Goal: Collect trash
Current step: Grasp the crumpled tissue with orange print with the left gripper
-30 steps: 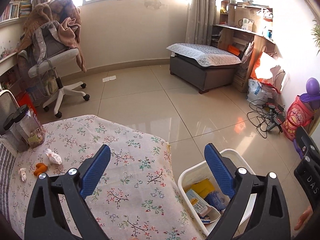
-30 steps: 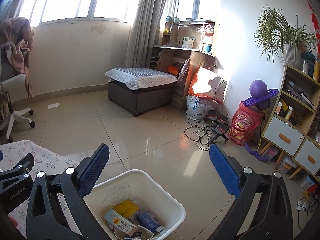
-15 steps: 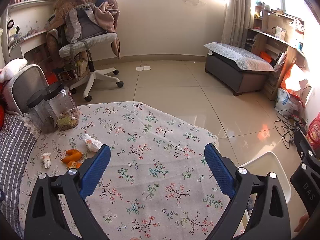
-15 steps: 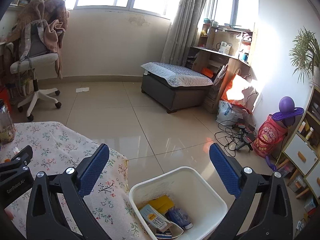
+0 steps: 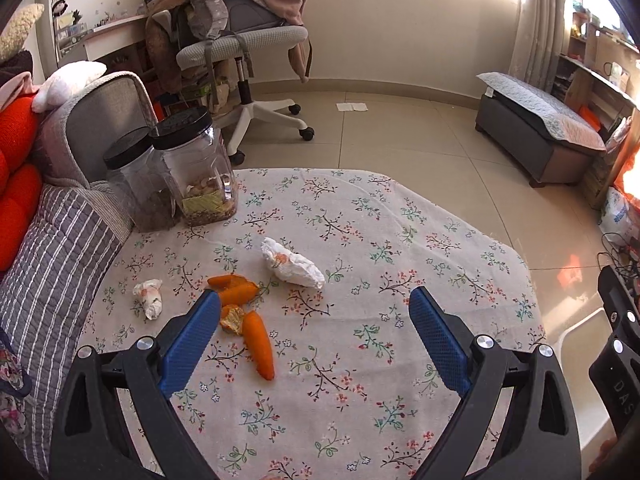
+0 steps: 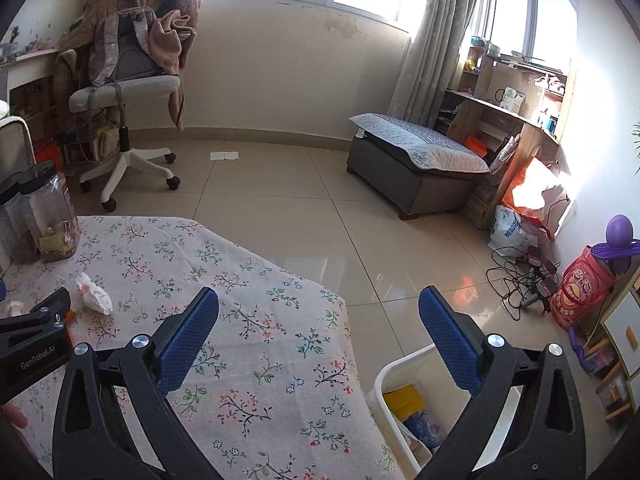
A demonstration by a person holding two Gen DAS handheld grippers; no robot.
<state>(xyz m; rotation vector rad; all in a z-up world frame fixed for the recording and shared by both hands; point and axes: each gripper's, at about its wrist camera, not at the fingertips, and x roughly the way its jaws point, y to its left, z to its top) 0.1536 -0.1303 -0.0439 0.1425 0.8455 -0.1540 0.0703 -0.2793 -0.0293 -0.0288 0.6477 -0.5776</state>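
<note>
On the floral tablecloth point(image 5: 360, 240) lie orange peel pieces point(image 5: 244, 312), a large crumpled white tissue point(image 5: 292, 266) and a small crumpled tissue point(image 5: 149, 298). My left gripper point(image 5: 314, 320) is open and empty, hovering over the table just right of the peels. My right gripper point(image 6: 318, 322) is open and empty above the table's right edge. The white trash bin point(image 6: 404, 408) with wrappers inside stands on the floor right of the table. The large tissue also shows in the right wrist view point(image 6: 93, 294).
Two black-lidded clear jars point(image 5: 192, 172) stand at the table's far left. A striped cushion point(image 5: 48, 264) borders the left side. An office chair point(image 5: 244, 44), a grey ottoman point(image 6: 416, 168), floor cables point(image 6: 520, 276) and shelves lie beyond.
Both grippers have swung left, from over the bin toward the table. The left one now faces the peels and tissues. Both stayed open.
</note>
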